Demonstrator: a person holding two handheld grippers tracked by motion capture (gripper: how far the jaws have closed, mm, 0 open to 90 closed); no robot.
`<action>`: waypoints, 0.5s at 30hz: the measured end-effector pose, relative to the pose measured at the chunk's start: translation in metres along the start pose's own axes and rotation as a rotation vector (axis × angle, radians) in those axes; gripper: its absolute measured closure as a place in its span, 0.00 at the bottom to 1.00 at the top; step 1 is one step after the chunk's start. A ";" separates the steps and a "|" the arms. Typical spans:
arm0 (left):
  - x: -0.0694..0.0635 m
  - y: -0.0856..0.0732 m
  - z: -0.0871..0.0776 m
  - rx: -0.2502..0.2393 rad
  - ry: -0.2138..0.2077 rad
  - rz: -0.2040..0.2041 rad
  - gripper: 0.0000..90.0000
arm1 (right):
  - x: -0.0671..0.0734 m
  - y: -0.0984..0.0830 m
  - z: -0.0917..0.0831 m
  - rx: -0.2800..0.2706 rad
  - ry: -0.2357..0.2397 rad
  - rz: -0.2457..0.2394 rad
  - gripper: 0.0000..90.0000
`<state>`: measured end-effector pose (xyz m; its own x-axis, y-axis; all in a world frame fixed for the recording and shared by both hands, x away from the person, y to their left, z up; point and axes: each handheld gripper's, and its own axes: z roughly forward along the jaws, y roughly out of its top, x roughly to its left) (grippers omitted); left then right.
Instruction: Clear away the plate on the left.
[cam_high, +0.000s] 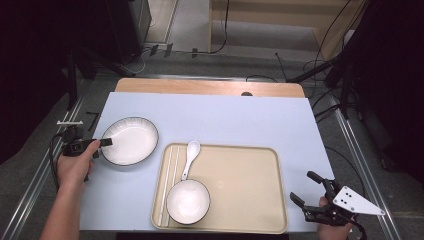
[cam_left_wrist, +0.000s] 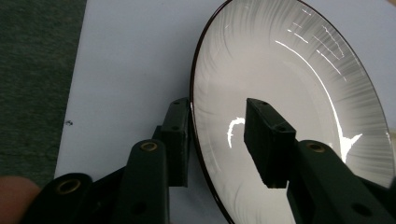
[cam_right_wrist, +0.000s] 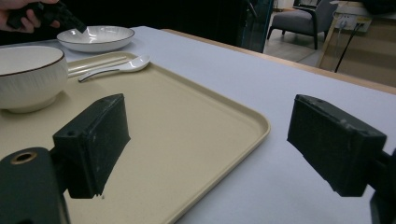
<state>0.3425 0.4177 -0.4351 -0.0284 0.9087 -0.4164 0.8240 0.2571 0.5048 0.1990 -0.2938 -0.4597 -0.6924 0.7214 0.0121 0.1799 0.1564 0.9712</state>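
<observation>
A shallow white plate with a dark rim (cam_high: 129, 141) (cam_left_wrist: 280, 93) lies on the pale blue table top, left of the tray. My left gripper (cam_high: 105, 142) (cam_left_wrist: 217, 109) straddles the plate's left rim, one jaw outside it and one over the inside. The outer pad sits close against the rim, while a gap shows before the inner pad, so the jaws are open. My right gripper (cam_high: 301, 186) (cam_right_wrist: 210, 116) stands wide open near the table's front right corner, beside the tray's right edge, with nothing between its jaws.
A beige tray (cam_high: 240, 175) (cam_right_wrist: 177, 140) holds a white bowl (cam_high: 188, 201) (cam_right_wrist: 28, 74), a white spoon (cam_high: 190, 155) (cam_right_wrist: 121, 66) and pale chopsticks (cam_high: 167, 185) (cam_right_wrist: 93, 63) along its left side. A wooden strip (cam_high: 210, 87) edges the table's far side.
</observation>
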 end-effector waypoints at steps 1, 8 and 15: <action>0.000 0.000 0.000 0.000 0.000 0.000 0.72 | 0.000 0.000 0.000 0.000 0.000 0.000 0.14; 0.003 0.000 0.009 0.059 -0.011 -0.039 0.77 | -0.001 0.000 0.000 -0.002 -0.004 0.004 0.14; 0.013 0.003 0.010 0.081 -0.083 -0.143 0.81 | -0.001 0.000 -0.001 -0.004 -0.003 0.001 0.14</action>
<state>0.3500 0.4271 -0.4469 -0.1042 0.8337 -0.5422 0.8581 0.3510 0.3748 0.1988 -0.2948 -0.4596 -0.6901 0.7236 0.0120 0.1773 0.1530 0.9722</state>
